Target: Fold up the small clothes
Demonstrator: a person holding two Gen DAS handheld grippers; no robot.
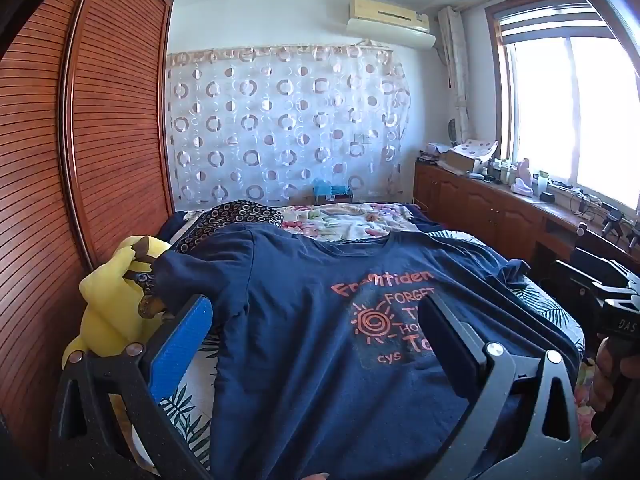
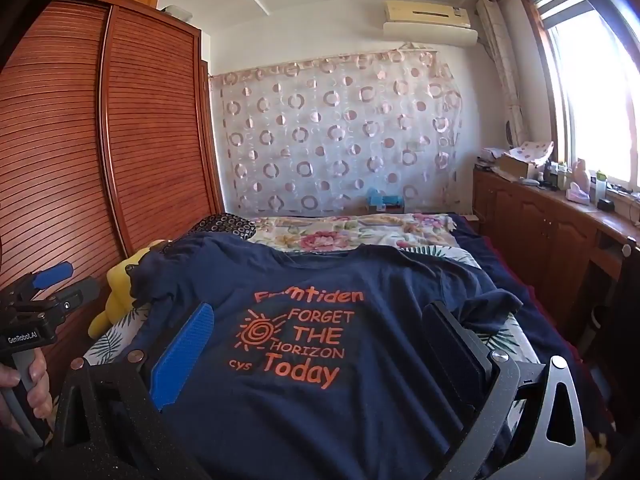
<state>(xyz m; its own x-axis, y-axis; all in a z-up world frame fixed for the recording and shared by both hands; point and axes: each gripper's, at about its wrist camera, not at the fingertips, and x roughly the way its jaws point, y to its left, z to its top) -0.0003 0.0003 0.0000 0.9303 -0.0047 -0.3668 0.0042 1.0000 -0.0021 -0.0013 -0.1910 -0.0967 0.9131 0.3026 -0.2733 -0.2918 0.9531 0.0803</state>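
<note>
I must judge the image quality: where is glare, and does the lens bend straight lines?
Left wrist view: the window is blown out white; the wardrobe bows strongly. Right wrist view: the same window glares, corners are dark, yet the print on the T-shirt reads sharply.

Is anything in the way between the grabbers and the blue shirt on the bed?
Nothing visible. Both grippers are open above the navy T-shirt, which lies spread on the bed. The yellow plush toy sits off beside the shirt's sleeve.
</note>
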